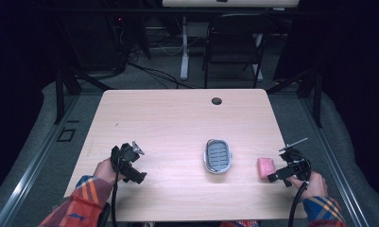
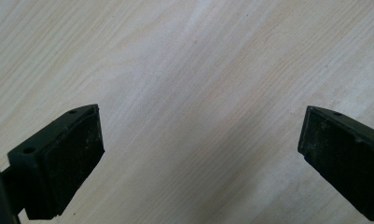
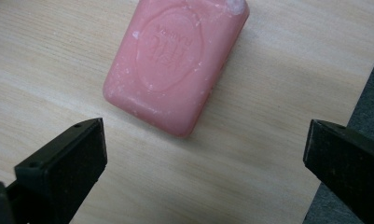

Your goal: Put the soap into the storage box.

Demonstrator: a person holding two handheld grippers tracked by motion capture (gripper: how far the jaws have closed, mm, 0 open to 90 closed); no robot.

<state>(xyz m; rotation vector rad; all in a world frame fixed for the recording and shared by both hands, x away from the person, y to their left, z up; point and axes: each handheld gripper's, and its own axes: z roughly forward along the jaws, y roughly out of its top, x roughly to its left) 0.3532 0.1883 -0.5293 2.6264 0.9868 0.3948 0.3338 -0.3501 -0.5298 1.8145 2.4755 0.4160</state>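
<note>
Your left gripper [image 1: 141,177] was near the table's [image 1: 177,118] front edge, well left of the soap dish [image 1: 218,155], jaws wide apart w/ nothing btw them, only bare wood under. Your right gripper [image 1: 271,178] was at the front right, right of the dish, jaws also wide apart, not touching anything. The pink soap bar [image 3: 175,63] lay flat just beyond them, just beside the dish's right side, near the table's right edge. Farther back stood a black chair [image 1: 234,42].

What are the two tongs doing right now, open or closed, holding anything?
Left tongs: open, empty, over bare table.
Right tongs: open, empty, with the pink soap lying just ahead on the table, untouched.
</note>
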